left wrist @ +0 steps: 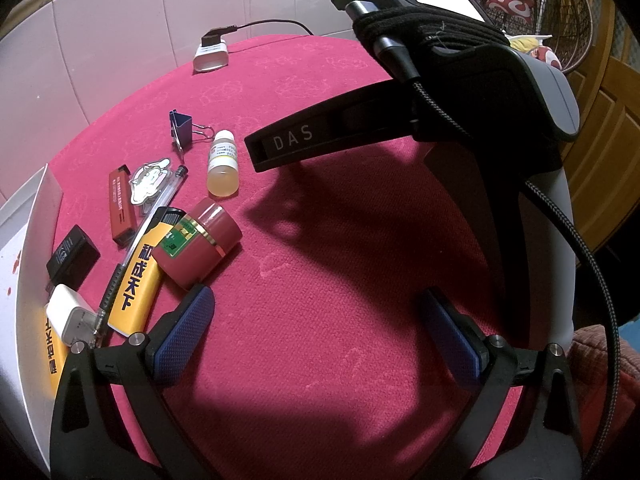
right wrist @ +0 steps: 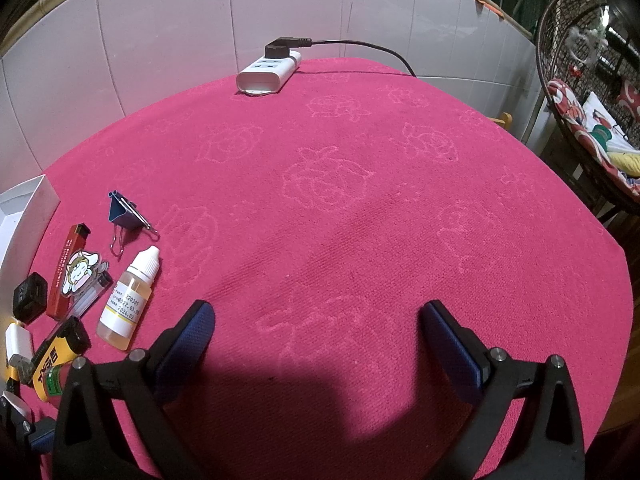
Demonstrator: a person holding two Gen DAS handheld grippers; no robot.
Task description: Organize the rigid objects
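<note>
Small objects lie in a cluster on the red tablecloth (left wrist: 320, 280): a maroon jar (left wrist: 200, 240), a dropper bottle (left wrist: 223, 164), a blue binder clip (left wrist: 183, 128), a yellow lighter (left wrist: 134, 280), a red lighter (left wrist: 120, 204), a clear pen (left wrist: 160, 204), a cartoon sticker (left wrist: 150, 180), a black adapter (left wrist: 72, 256) and a white USB plug (left wrist: 70, 316). My left gripper (left wrist: 316, 332) is open and empty, its left finger just below the jar. My right gripper (right wrist: 316, 340) is open and empty, right of the dropper bottle (right wrist: 128, 300) and binder clip (right wrist: 126, 212). The right gripper's body also shows in the left wrist view (left wrist: 440, 120).
A white box (left wrist: 28, 272) stands at the table's left edge, also in the right wrist view (right wrist: 32, 208). A white power strip (right wrist: 268, 72) with a black cable lies at the far edge by the tiled wall. A wicker chair (right wrist: 592, 120) stands to the right.
</note>
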